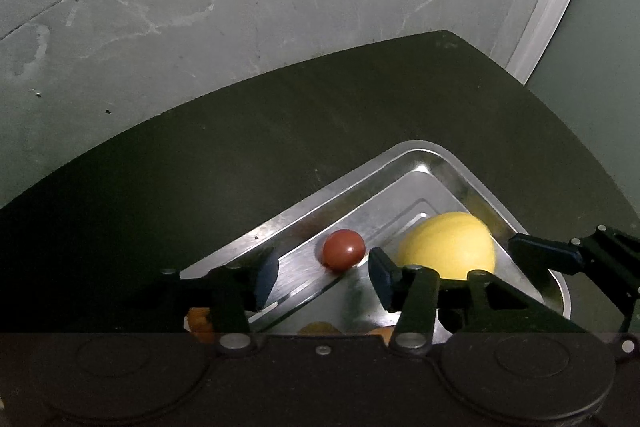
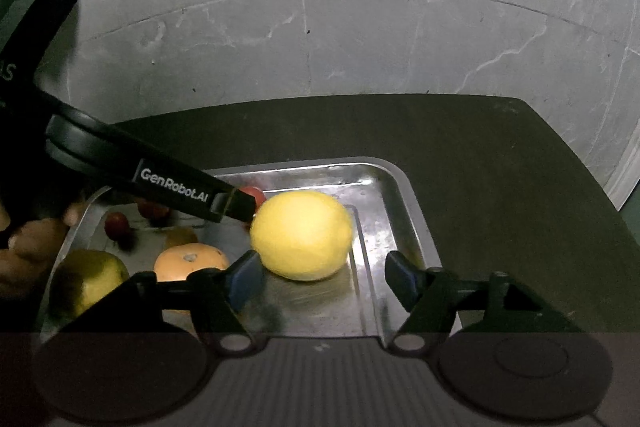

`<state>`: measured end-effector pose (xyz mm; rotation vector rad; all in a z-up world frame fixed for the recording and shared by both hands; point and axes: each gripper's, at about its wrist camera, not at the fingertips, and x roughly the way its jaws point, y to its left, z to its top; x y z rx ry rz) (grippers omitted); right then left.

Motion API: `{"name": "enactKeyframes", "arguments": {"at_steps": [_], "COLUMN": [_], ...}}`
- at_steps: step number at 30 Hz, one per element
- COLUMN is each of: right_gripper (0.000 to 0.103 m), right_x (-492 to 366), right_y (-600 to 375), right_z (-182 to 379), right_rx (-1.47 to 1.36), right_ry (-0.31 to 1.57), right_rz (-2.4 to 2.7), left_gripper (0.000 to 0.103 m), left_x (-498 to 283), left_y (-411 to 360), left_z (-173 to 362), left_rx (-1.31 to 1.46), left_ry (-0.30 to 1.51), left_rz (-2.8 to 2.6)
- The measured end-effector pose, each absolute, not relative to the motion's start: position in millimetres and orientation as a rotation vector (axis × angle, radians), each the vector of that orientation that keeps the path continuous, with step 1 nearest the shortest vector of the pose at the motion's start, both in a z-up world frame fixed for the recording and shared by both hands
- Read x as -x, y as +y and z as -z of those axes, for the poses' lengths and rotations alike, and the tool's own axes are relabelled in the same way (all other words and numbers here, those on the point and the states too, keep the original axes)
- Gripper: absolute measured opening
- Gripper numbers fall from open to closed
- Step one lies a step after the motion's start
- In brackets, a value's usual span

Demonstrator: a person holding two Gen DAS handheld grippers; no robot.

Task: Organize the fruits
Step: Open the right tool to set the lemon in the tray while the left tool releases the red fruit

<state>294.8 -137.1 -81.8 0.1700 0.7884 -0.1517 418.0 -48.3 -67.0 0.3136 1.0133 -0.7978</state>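
A steel tray (image 2: 400, 195) lies on a dark table (image 1: 240, 155). In it rests a big yellow lemon (image 2: 302, 235), just ahead of my right gripper (image 2: 324, 279), which is open with its left pad close to the lemon's lower side. My left gripper (image 1: 324, 275) is open too, its fingers either side of a small red fruit (image 1: 344, 255) without touching it. The same lemon (image 1: 448, 247) shows right of that red fruit, with a right gripper finger (image 1: 544, 253) beyond it. The red fruit (image 2: 255, 193) peeks out behind a left gripper finger (image 2: 236, 205).
More fruit fills the tray's left half: an orange (image 2: 190, 261), a yellow-green fruit (image 2: 86, 279) and two small red fruits (image 2: 116, 223). A hand (image 2: 24, 239) holds the left gripper at the tray's left edge. Grey floor (image 1: 200, 7) lies past the table edge.
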Motion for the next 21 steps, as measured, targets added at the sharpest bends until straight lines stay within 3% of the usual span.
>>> {"name": "enactKeyframes", "arguments": {"at_steps": [8, 21], "right_gripper": [0.085, 0.1], "right_x": [-290.2, -279.3], "right_y": [-133.5, -131.2], "right_z": [77.1, 69.2], "right_rx": [-0.169, -0.182], "right_ry": [0.783, 0.766], "right_rz": [0.169, 0.233], "left_gripper": [0.06, 0.082], "left_x": [-415.1, -411.4], "left_y": [-39.9, -22.4], "left_z": [61.9, 53.8], "left_rx": [-0.306, -0.291], "left_ry": [0.998, 0.968], "left_rz": [0.793, 0.752]}}
